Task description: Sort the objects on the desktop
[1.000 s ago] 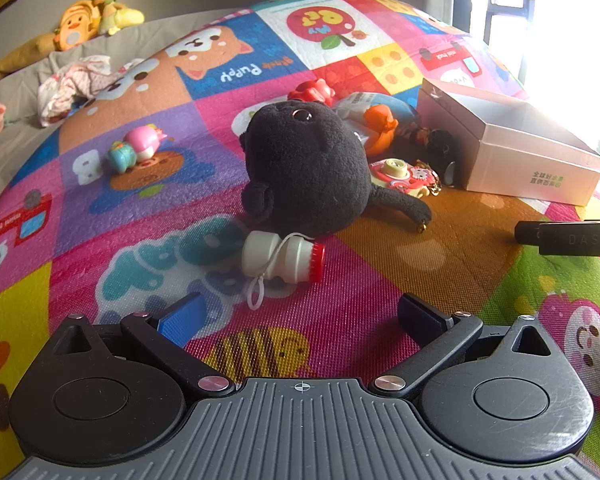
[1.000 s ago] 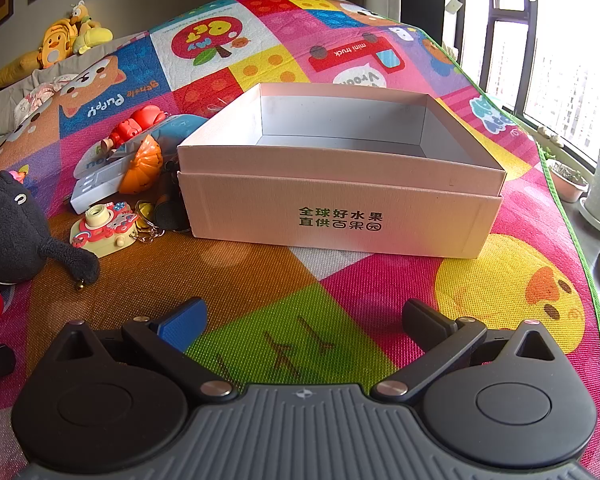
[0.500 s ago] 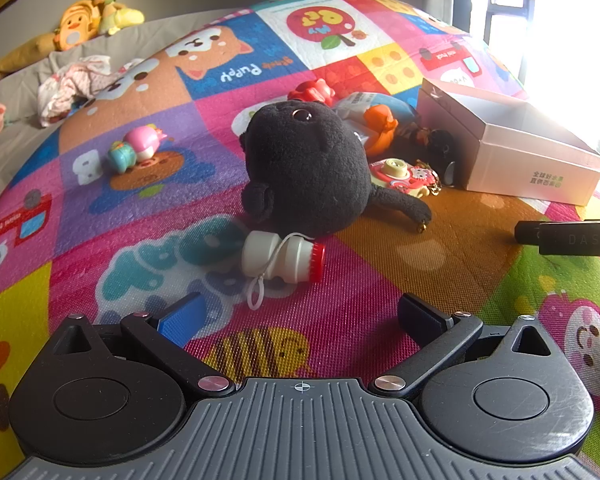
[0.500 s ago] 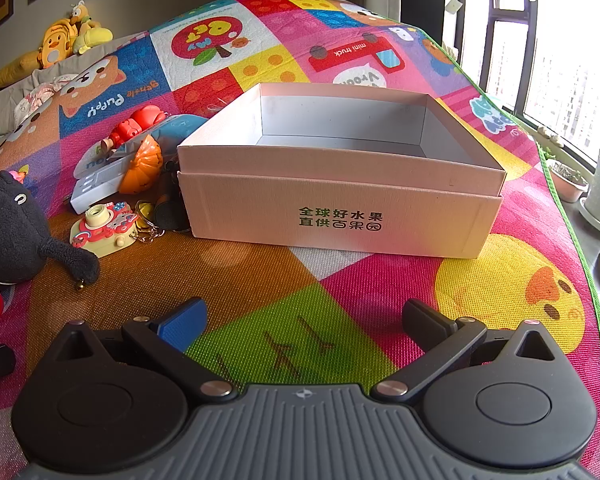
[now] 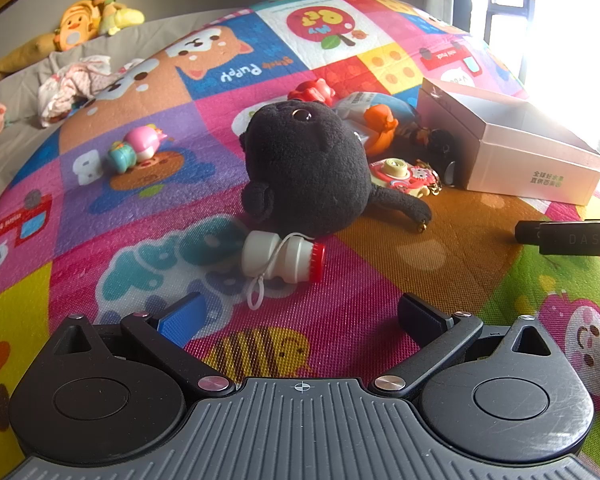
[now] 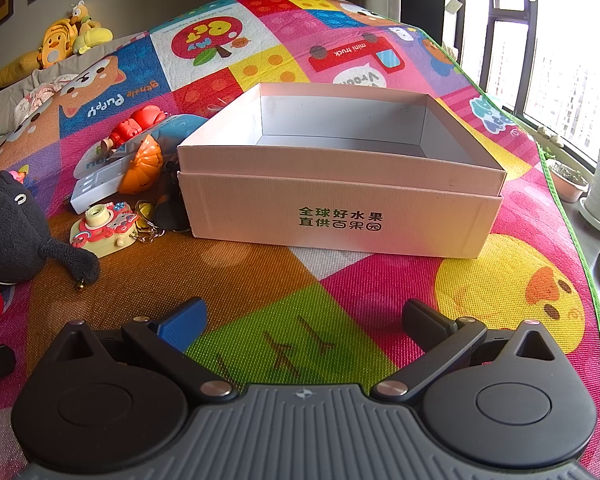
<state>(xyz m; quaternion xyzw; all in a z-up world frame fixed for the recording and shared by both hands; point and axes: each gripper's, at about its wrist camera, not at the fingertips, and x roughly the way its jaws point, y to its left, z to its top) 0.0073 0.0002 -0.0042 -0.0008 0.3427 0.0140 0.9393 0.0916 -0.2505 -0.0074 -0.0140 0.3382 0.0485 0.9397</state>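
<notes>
A black plush toy (image 5: 308, 168) lies mid-mat, also at the left edge of the right wrist view (image 6: 12, 232). A small white bottle with a red cap (image 5: 282, 258) lies in front of it. A pink toy camera (image 5: 400, 174), an orange toy (image 5: 380, 126) and a red toy (image 5: 312, 90) sit between the plush and the open white cardboard box (image 6: 340, 196), which holds nothing visible. My left gripper (image 5: 300, 316) is open and empty just short of the bottle. My right gripper (image 6: 304, 316) is open and empty in front of the box.
A pink and teal toy (image 5: 136, 152) lies apart at the left. Yellow plush toys (image 5: 88, 22) and cloth sit at the far back. The mat's green edge (image 6: 596, 280) drops off on the right, with pots and a shoe beyond.
</notes>
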